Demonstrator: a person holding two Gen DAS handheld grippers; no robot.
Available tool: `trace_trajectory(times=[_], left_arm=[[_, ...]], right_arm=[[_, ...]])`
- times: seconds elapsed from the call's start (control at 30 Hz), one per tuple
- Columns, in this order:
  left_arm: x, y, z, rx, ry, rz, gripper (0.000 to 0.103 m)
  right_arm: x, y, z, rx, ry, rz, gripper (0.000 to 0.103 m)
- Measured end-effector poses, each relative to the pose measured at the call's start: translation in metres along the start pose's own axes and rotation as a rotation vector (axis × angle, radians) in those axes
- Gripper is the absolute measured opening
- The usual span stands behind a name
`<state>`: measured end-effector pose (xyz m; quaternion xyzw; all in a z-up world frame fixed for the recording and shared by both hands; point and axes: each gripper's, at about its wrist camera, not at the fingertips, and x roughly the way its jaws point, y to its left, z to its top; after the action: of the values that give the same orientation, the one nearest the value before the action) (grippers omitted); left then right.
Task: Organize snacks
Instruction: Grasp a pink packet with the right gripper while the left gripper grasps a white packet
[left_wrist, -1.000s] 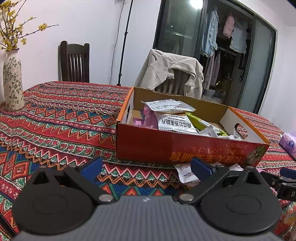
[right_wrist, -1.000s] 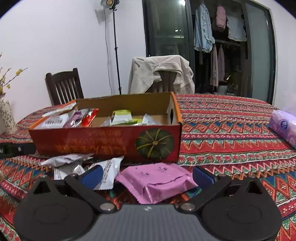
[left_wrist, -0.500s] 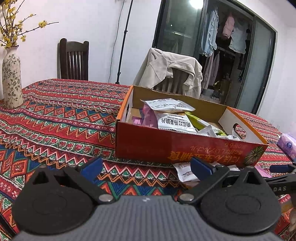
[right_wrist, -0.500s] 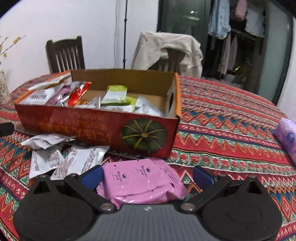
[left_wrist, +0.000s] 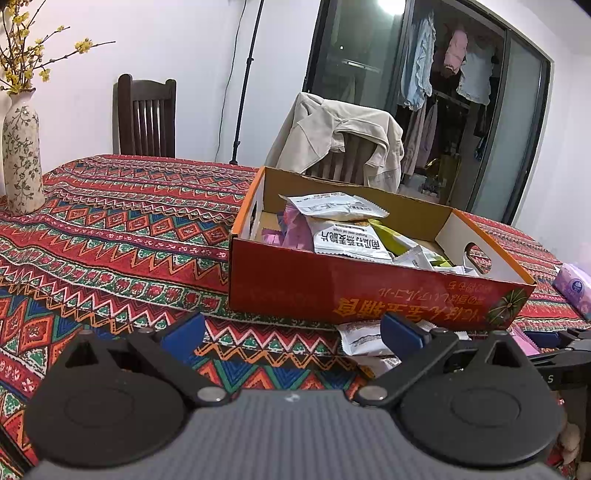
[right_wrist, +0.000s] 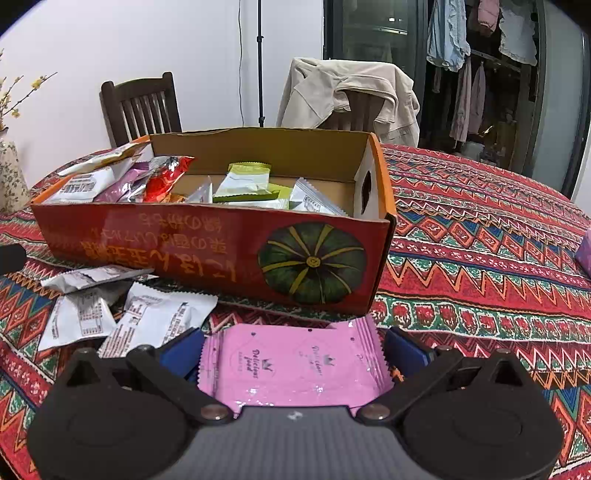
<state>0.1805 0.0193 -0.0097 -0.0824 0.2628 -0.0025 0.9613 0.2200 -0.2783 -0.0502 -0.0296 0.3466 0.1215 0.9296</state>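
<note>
A red cardboard box (left_wrist: 369, 291) (right_wrist: 207, 251) with a pumpkin picture stands on the patterned tablecloth and holds several snack packets (left_wrist: 347, 240) (right_wrist: 243, 181). White packets (right_wrist: 147, 325) (left_wrist: 362, 336) lie on the cloth in front of the box. A pink packet (right_wrist: 291, 362) lies flat between the blue pads of my right gripper (right_wrist: 293, 347), whose jaws stand wide apart around it. My left gripper (left_wrist: 291, 332) is open and empty over the cloth, short of the box's near left corner.
A flowered vase (left_wrist: 22, 155) stands at the far left. A purple tissue pack (left_wrist: 574, 291) lies right of the box. Two chairs (left_wrist: 146, 114), one draped with a beige jacket (left_wrist: 340, 140), stand behind the table.
My right gripper has moved forward and down over the pink packet, which now lies between its pads. The left gripper has barely shifted.
</note>
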Motion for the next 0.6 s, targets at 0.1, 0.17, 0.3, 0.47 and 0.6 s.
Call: trace_trajectory(times=[0.1, 0.17, 0.3, 0.47, 0.6], left_arm=[[0.000, 0.000, 0.000, 0.000, 0.002, 0.000, 0.103], [0.000, 0.001, 0.000, 0.000, 0.001, -0.002, 0.103], [0.000, 0.001, -0.001, -0.001, 0.002, -0.003, 0.103], [0.000, 0.001, -0.001, -0.002, 0.005, -0.003, 0.103], [0.001, 0.001, -0.001, 0.001, 0.008, 0.000, 0.103]], right_arm=[[0.000, 0.000, 0.000, 0.002, -0.002, 0.002, 0.103], [-0.002, -0.001, 0.000, 0.004, -0.005, 0.008, 0.102], [-0.010, 0.003, -0.003, -0.009, -0.033, 0.024, 0.079], [-0.023, 0.005, -0.009, 0.002, -0.056, 0.003, 0.066], [-0.038, 0.004, -0.014, 0.024, -0.119, -0.043, 0.066]])
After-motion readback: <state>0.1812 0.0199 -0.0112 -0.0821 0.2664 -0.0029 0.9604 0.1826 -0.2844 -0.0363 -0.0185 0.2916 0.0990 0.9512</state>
